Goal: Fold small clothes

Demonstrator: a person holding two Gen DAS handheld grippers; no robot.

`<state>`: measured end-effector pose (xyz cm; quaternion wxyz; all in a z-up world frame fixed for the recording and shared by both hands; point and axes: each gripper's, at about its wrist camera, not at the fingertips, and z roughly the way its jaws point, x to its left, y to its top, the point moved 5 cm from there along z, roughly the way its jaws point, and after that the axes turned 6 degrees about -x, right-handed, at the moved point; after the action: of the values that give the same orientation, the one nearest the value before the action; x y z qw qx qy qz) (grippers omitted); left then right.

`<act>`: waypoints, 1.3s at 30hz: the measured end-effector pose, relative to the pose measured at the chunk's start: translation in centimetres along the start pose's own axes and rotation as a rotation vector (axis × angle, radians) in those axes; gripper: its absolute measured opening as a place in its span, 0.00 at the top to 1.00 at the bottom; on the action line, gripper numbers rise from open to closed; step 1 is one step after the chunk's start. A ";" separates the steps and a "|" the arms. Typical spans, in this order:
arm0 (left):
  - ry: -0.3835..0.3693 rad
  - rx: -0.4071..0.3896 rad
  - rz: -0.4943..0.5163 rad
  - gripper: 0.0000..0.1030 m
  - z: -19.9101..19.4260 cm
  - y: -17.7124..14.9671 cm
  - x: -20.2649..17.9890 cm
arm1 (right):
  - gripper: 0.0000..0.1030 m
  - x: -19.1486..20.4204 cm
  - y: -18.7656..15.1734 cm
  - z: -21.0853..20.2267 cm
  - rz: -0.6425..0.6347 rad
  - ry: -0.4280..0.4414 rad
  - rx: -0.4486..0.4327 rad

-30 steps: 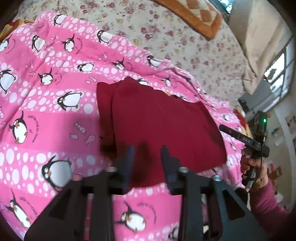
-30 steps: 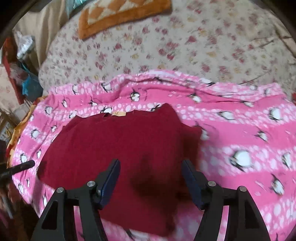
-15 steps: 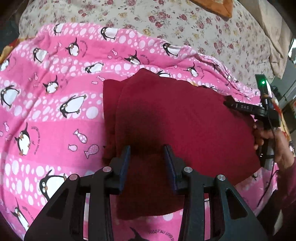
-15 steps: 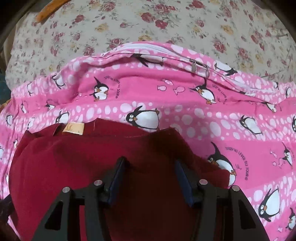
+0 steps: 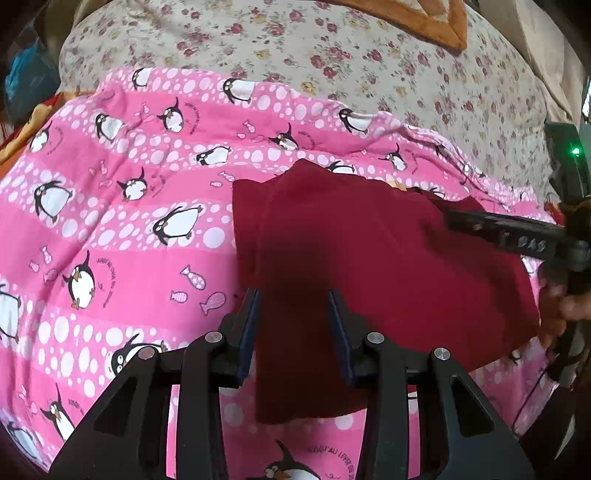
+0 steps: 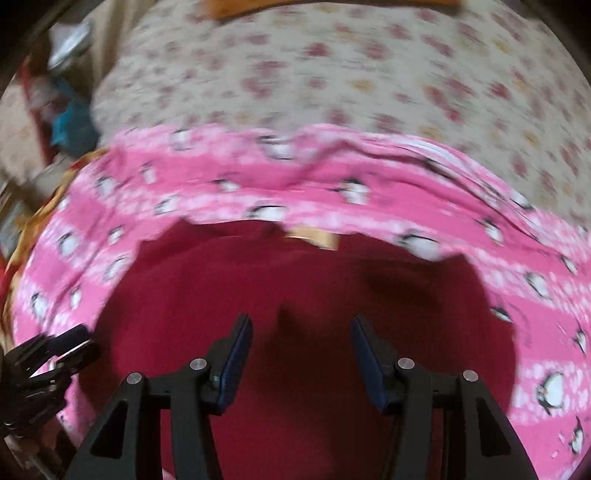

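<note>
Moved since the earlier frames: right gripper (image 6: 301, 347), swept sideways across the dark red garment (image 5: 369, 266); its view is motion-blurred and now centres on the neck edge with the tan label (image 6: 314, 236), where earlier it looked at one shoulder corner. Its jaws narrowed early in that second and now stand part-spread over the cloth, nothing pinched between the pads as far as the blur allows.

Item, near: left gripper (image 5: 293, 314), jaws part-spread at an unchanged gap, poised over the near left edge of the garment, with red cloth seen between the fingers. Whether the pads press on it cannot be told; they appear clear of it.

Item, middle: garment, lying flat on the pink penguin-print quilt (image 5: 129, 221), one narrow strip already turned in along its left side. Seen from the left wrist, the right gripper reaches in over the far right part of the cloth.

Item, far: floral bedsheet (image 5: 332, 55); orange patterned cushion (image 5: 424, 18) at the top edge.

Judgement: neither tool grips fabric; the right one seems to be repositioning for the next fold, probably the opposite side or collar end.
</note>
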<state>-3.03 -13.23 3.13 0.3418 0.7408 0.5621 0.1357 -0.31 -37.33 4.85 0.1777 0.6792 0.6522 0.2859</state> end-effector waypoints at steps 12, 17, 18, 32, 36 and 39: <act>-0.222 -0.003 -0.236 0.49 1.6 -1.3 2.3 | 0.49 10.2 1.5 6.8 -0.132 0.143 0.030; -0.256 -0.030 -0.260 0.46 2.4 -1.5 2.5 | 0.49 11.6 2.3 11.1 -0.172 0.108 0.062; -0.267 -0.034 -0.259 0.44 2.4 -1.4 2.4 | 0.49 11.8 2.8 12.0 -0.160 0.104 0.066; -0.340 -0.033 -0.284 0.44 2.6 -1.4 3.0 | 0.47 14.9 4.1 14.6 -0.090 0.140 0.203; -0.333 -0.031 -0.276 0.43 2.6 -1.3 2.8 | 0.87 15.4 4.6 13.9 -0.135 0.109 0.145; -0.348 -0.031 -0.279 0.38 2.7 -1.3 2.7 | 0.91 16.0 5.5 13.2 -0.147 0.129 0.115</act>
<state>-1.52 -11.55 -0.17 0.4603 0.6626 0.5898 -0.0341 11.99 -20.26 0.51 0.1166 0.6191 0.7255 0.2771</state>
